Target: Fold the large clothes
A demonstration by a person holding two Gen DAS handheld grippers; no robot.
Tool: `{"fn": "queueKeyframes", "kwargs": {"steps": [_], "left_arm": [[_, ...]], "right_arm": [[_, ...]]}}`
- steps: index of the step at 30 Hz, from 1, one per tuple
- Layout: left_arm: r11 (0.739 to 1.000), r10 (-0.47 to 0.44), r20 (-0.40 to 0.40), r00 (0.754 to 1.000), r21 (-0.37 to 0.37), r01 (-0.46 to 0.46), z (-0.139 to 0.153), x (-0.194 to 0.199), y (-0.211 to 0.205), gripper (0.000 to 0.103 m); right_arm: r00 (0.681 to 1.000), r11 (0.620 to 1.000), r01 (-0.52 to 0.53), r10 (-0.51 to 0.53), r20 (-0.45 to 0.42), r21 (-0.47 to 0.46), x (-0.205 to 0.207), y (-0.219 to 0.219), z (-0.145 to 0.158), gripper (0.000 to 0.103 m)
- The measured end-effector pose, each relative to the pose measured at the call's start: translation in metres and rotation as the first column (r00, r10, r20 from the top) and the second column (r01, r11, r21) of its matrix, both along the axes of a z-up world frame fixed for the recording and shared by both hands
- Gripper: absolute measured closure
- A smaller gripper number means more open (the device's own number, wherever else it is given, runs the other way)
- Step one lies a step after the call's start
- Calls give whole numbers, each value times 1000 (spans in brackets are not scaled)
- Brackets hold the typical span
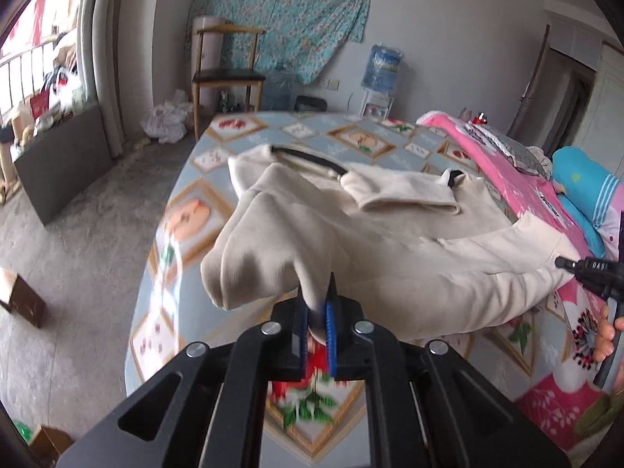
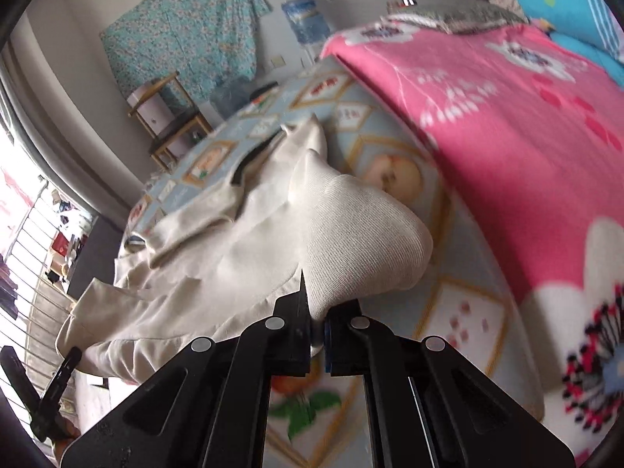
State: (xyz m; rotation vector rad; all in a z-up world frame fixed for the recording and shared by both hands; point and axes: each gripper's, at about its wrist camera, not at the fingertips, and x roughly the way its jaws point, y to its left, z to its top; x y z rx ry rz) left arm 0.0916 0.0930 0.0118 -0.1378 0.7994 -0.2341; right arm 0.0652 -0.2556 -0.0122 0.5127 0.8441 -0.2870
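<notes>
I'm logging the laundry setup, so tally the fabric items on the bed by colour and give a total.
Cream: 1, the cream garment, pinched by the left tool and the right tool
Pink: 1, the pink blanket
Blue patterned: 1, the bed sheet
Bright blue: 1, the blue pillow
Total: 4

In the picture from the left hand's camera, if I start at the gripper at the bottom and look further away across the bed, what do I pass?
Left gripper clamped on the cream garment → the garment's black-lined neckline → patterned bedsheet → wooden chair → teal floral cloth on the wall.
</notes>
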Motion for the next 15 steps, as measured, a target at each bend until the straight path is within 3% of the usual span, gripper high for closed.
{"fn": "queueKeyframes", "kwargs": {"steps": [3, 6, 8, 10, 13, 15], "left_arm": [[999, 23, -90, 996, -22, -25, -28, -5, 9, 91], [998, 41, -125, 991, -52, -48, -47, -6, 18, 79], [997, 30, -130, 991, -64, -38, -45, -11, 21, 62], [998, 7, -123, 992, -69, -15, -38, -19, 23, 53], [999, 9, -101, 995, -47, -14, -24, -40, 34, 45], [998, 36, -103, 994, -43, -41, -16, -47, 40, 44]], "right_arm": [[997, 1000, -25, 26, -69, 14, -5, 0, -26, 96], [992, 999, -43, 45, -119, 27, 1, -7, -38, 86], [987, 996, -82, 84, -140, 18, 0, -11, -31, 74], [979, 992, -125, 122, -161, -9, -7, -13, -19, 60], [973, 982, -153, 130, -188, -112, -24, -13, -1, 41], [974, 973, -151, 116, -196, -176, -25, -11, 12, 41]]}}
